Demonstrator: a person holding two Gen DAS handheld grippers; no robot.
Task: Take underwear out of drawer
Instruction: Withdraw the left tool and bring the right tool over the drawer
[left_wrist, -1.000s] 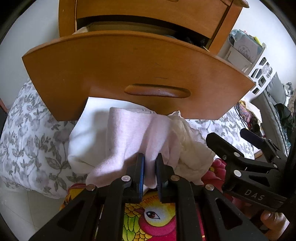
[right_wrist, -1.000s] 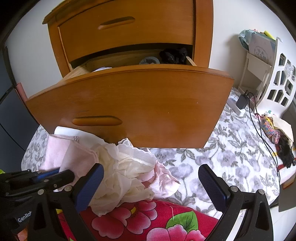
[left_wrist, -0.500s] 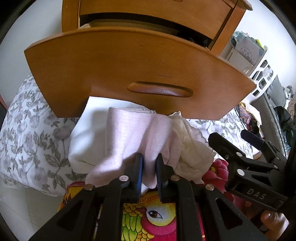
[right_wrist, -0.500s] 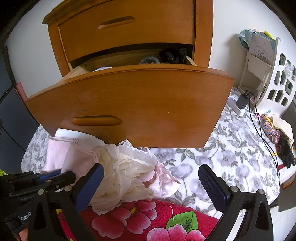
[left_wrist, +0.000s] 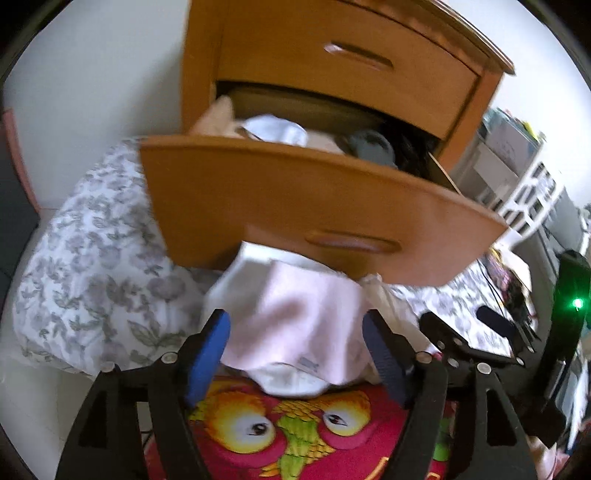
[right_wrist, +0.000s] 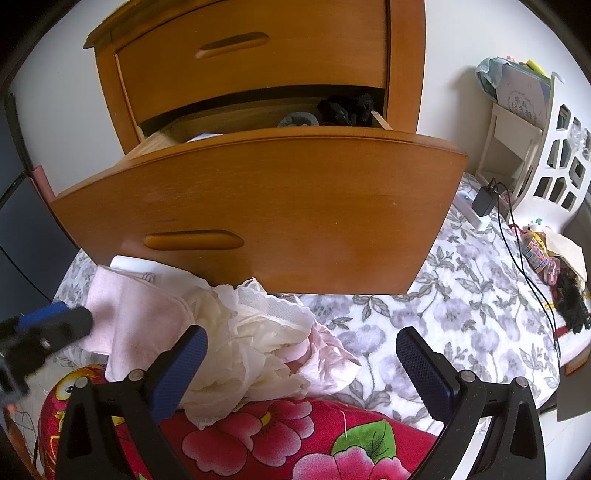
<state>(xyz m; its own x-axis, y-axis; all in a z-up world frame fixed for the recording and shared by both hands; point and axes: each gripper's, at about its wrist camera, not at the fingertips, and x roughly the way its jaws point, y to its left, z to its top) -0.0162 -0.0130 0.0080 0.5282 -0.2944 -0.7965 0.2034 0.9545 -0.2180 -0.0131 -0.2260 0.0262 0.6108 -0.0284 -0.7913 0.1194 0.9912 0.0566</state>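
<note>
My left gripper (left_wrist: 295, 354) is opening, its fingers (left_wrist: 207, 354) clear of the pale pink underwear (left_wrist: 295, 325), which lies folded on the bed (right_wrist: 461, 314) below the open drawer (right_wrist: 258, 206), long axis toward it. A cream lace piece (right_wrist: 255, 332) lies crumpled beside it. My right gripper (right_wrist: 299, 369) gapes empty.

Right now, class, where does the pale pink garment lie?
In the left wrist view the pale pink garment lies on the bed pile, below the open drawer, left of the cream lace garment, above the red flowered blanket.
</note>
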